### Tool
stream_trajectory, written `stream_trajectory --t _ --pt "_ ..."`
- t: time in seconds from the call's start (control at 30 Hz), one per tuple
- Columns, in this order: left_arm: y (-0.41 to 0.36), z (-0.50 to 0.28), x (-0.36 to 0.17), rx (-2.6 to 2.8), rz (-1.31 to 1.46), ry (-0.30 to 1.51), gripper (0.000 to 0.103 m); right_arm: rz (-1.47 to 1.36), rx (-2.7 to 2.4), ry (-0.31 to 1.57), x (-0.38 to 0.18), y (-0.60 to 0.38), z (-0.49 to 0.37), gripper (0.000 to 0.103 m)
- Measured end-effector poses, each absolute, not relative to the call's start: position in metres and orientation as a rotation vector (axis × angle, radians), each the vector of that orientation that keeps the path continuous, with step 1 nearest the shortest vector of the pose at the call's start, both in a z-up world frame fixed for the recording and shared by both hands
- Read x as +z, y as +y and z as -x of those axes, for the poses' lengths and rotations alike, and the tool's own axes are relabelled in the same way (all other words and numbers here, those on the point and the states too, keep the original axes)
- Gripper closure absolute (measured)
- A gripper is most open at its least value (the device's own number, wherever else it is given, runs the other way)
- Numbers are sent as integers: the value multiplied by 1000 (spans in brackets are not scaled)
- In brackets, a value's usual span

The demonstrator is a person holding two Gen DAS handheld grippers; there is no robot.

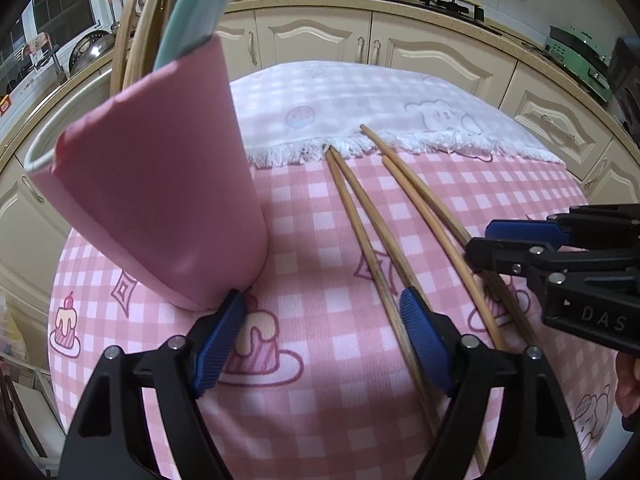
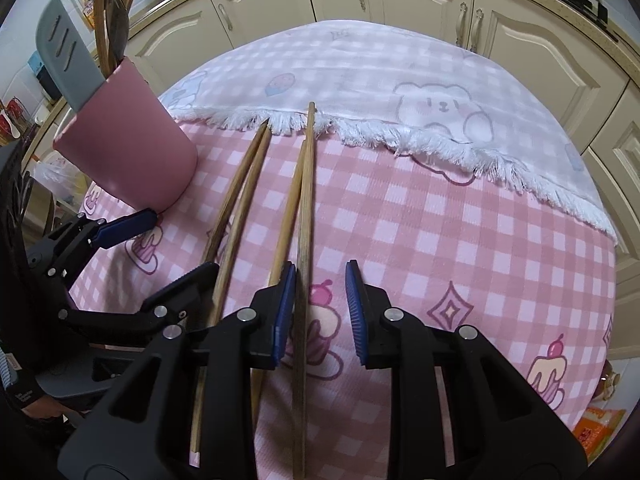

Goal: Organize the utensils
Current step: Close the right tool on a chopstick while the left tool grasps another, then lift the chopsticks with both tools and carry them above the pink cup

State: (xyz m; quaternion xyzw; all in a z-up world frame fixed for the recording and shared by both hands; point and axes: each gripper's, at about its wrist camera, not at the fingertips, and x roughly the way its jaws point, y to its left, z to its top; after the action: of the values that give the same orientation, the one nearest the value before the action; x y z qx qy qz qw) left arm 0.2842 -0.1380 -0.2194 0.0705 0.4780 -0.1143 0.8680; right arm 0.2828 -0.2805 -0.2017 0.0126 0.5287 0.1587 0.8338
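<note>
Grabbing only one stick looks likely, since the spread right gripper (image 2: 320,312) straddles just the outermost chopstick (image 2: 306,216) right of the pink cup (image 2: 132,160), left gripper (image 1: 320,336) spread too.

Both tools are the same build: the left gripper (image 1: 320,334) and the right gripper (image 2: 320,312) each have 2 matte black plastic arms with triangular cut-outs, tipped by ribbed blue pads (image 2: 354,312). Round silver screws (image 2: 392,314) sit at the arm joints, 2 on each side. Seen from the left wrist camera, the right gripper's black body carries pale raised letters reading "DAS" (image 1: 602,314), with a small triangle mark just left of them. Below those letters, bare fingers (image 1: 628,376) show reddish skin at the frame edge.
</note>
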Motion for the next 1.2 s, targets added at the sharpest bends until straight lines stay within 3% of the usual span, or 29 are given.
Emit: stream_trajectory --t 0.1,0.27,0.33,0.37,0.43,0.8,1.2 --pt "-141 -287 -219 -239 -152 1003 28 0 322 1130 -201 -274 -294 78" --pt "-143 -292 -217 -254 -154 1012 47 52 307 1154 -203 -260 -317 78" --pt "-145 -293 -216 -262 -154 1011 61 76 304 1159 -203 -255 -324 79" --pt "-145 -294 -216 -267 -154 1009 67 83 300 1158 -203 -254 -326 86" --pt "-146 -294 -215 -289 -146 1015 95 67 308 1159 -203 -254 -326 97" --pt "-125 -270 -204 -382 -65 964 98 -253 334 1014 -183 -306 -282 97" --pt "-98 -223 -144 -518 -10 698 98 -400 348 747 -126 -334 -227 97"
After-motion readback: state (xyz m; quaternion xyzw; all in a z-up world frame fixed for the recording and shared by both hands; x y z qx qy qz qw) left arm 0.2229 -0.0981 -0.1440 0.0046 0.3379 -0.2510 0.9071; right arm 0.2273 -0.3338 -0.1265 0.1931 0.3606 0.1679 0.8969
